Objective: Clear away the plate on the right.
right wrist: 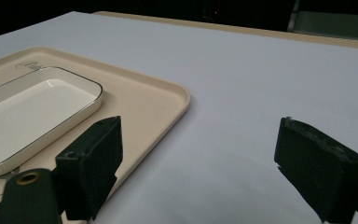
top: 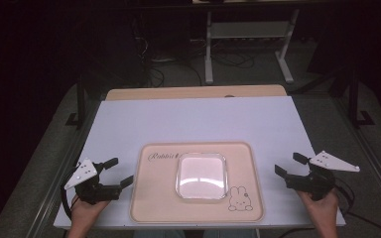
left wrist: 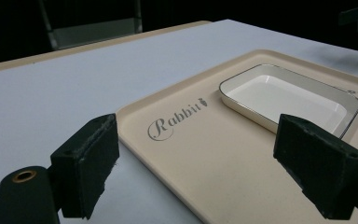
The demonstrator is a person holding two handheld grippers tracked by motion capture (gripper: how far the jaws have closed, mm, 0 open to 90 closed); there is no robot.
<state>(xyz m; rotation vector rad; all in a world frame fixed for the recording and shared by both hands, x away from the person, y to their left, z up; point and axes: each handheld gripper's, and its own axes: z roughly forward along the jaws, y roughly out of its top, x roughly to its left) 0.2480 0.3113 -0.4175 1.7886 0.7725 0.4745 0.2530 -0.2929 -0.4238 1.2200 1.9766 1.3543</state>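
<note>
— Black jaws of the left gripper [left wrist: 196,168] sit closest to its camera, spread wide with nothing between them; past them lies the beige tray [left wrist: 223,172], and the white dish [left wrist: 284,95] rests on it.

— And the other side?

— Same story: the right gripper [right wrist: 200,168] has its jaws parted and empty, hanging over bare white worktop [right wrist: 261,70] just off the tray's right edge. From the high view, the left gripper [top: 113,172] is near the worktop's front-left corner and the right gripper [top: 288,164] near its front-right, each just beside the tray [top: 154,198] but apart from it.

— Where exactly is the dish?

— About the middle of the tray, slightly toward its far edge, sitting flat [top: 202,176]. It looks empty.

— What could go wrong?

— My guess: the dish is glossy with a shallow, thin rim, so a pinch on one side alone could slip or tip it. Pushing a jaw against the tray's raised lip could also slide the whole tray across the smooth worktop.

— Any writing?

— Script lettering on the tray's far-left part reads "Rabbit" [left wrist: 177,119], with a small carrot mark after it. A cartoon rabbit [top: 240,198] is drawn at the tray's near-right corner.
</note>
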